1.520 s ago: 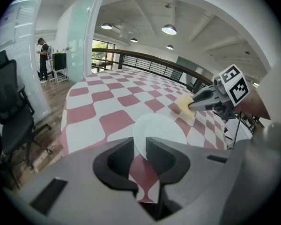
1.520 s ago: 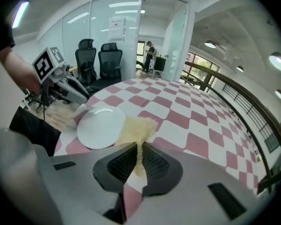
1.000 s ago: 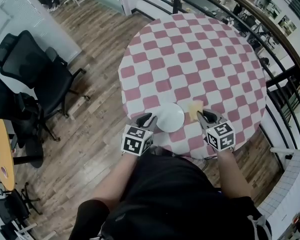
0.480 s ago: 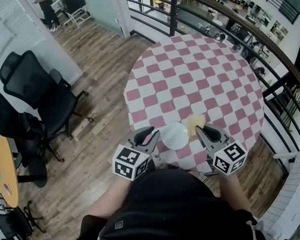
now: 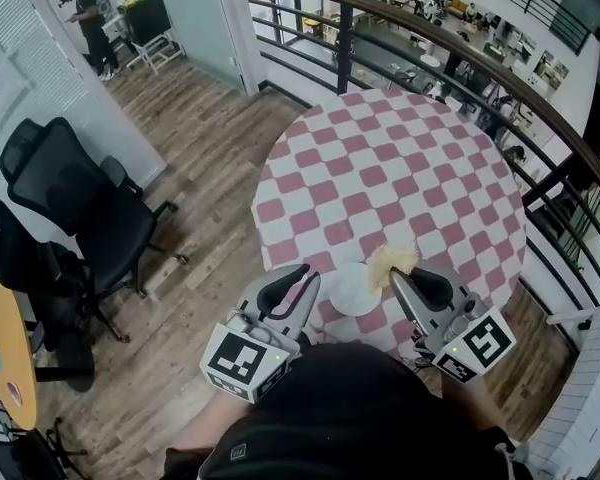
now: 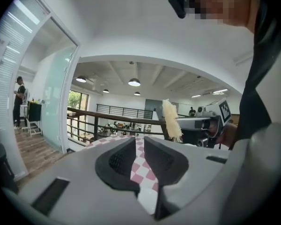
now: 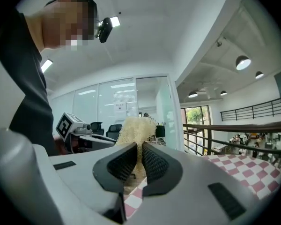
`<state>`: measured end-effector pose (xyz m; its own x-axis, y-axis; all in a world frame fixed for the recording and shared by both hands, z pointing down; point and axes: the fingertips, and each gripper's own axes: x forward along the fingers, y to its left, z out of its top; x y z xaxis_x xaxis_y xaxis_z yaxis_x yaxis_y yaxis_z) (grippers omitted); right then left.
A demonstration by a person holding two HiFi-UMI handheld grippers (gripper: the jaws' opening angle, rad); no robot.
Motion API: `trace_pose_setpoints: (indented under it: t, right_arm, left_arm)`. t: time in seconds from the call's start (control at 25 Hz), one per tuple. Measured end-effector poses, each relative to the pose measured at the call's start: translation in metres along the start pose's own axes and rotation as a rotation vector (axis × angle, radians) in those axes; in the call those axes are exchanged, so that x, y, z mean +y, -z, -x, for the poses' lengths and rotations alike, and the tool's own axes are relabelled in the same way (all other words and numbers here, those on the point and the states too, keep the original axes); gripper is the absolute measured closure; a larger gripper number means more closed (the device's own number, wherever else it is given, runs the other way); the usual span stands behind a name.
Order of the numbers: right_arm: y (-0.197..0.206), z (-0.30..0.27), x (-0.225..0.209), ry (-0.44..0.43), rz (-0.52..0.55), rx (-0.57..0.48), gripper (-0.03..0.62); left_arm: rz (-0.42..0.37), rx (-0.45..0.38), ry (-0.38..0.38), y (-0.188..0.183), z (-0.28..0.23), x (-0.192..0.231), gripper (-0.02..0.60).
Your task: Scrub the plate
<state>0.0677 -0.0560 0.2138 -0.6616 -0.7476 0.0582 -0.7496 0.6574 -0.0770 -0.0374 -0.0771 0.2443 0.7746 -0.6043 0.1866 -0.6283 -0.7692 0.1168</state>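
A small white plate hangs over the near edge of the pink-checked round table. My left gripper is shut on its left rim. In the left gripper view the plate is a white strip low between the nearly closed jaws. My right gripper is shut on a pale yellow fibrous sponge, which touches the plate's right edge. In the right gripper view the sponge sticks up from between the jaws. Each gripper view shows the other gripper opposite.
A dark metal railing with a wooden handrail curves round the table's far and right sides. A black office chair stands on the wood floor to the left, with an orange round table at the left edge. A person stands far off.
Both grippers have risen toward the camera. The plate came up and nearer with the left gripper. The sponge left the tablecloth in the right gripper.
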Motion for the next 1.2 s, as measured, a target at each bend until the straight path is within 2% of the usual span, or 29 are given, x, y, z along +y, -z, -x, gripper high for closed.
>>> trace_pose_setpoints:
  t: [0.12,0.28,0.52,1.2]
  right_arm:
    - [-0.019,0.000,0.004,0.017,0.061,-0.046,0.553]
    - [-0.037,0.003,0.008,0.025,0.078,-0.090,0.553]
    - [-0.034,0.006,0.002,0.048,0.080,-0.080,0.553]
    - [-0.018,-0.004,0.003,0.034,0.044,-0.054,0.553]
  left_arm:
    - [-0.018,-0.069,-0.012,-0.023,0.005,0.001,0.535]
    - [-0.024,-0.113,-0.009,-0.041,0.009,-0.001,0.558]
    - [-0.070,-0.107,0.007,-0.042,0.004,-0.008,0.574]
    - [-0.053,-0.084,-0.021,-0.034,0.006,0.004,0.574]
